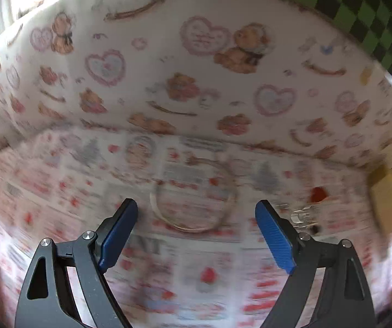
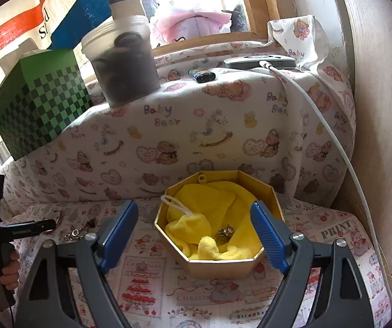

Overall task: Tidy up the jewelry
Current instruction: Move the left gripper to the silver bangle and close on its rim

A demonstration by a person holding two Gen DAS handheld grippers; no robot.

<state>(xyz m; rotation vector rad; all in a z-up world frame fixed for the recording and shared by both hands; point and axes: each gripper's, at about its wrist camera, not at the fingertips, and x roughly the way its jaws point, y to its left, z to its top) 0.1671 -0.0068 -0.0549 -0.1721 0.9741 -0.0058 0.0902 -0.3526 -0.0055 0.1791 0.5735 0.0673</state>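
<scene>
A thin bangle (image 1: 193, 205) lies flat on the printed cloth (image 1: 196, 273) that covers the table, and it sits just ahead of the left gripper (image 1: 196, 213), roughly centred between the two blue fingers (image 1: 119, 235), which stand wide apart with nothing between the pads; the left wrist view is blurred. To the bangle's right on the cloth are a small silvery piece of jewelry (image 1: 301, 214) and a red spot (image 1: 318, 194) whose nature I cannot tell. Further right stands the gold octagonal box (image 2: 217, 266), lined with a rumpled yellow cloth (image 2: 217, 205), and a small metallic trinket (image 2: 224, 233) rests in the folds near the front. The right gripper (image 2: 193, 224) hangs over the near edge of that box, its fingers (image 2: 268, 237) spread wide to either side of it, touching nothing that I can see. In the right wrist view the person's hand (image 2: 4, 268) grips the handle of the other tool at the far left, with a few small silvery pieces (image 2: 75, 231) on the cloth just beside its tip. Behind everything rises a padded back covered in teddy-bear fabric (image 2: 196, 125); on top of it sit a green checkered box (image 2: 40, 104), a clear tub (image 2: 124, 65) of dark things, a small dark lighter-like object (image 2: 202, 75), and a flat grey device (image 2: 260, 61) with a white cable (image 2: 332, 136) running down the right side.
</scene>
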